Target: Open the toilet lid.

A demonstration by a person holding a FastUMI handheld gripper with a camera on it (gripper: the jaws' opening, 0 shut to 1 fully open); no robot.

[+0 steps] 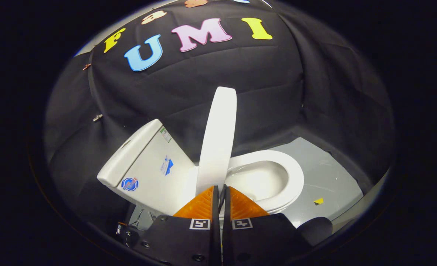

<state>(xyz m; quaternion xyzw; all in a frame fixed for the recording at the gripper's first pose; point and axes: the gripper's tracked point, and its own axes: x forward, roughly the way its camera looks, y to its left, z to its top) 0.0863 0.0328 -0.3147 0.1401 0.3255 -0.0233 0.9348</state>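
The white toilet lid [218,140] stands raised and nearly upright, seen edge-on between the tank [144,162] and the open seat ring [294,177]. The bowl [259,181] is exposed to the right of the lid. My gripper [220,189] sits just below the lid's lower edge, its fingers closed to a thin slit. The fingertips [203,201] reach up to the lid's bottom part, and I see nothing held between them. Whether the tips touch the lid is unclear.
The toilet stands on a grey floor panel [333,173] with a small yellow marker [318,201] on it. Black cloth walls close in behind and on both sides. The tank carries a few stickers on its side.
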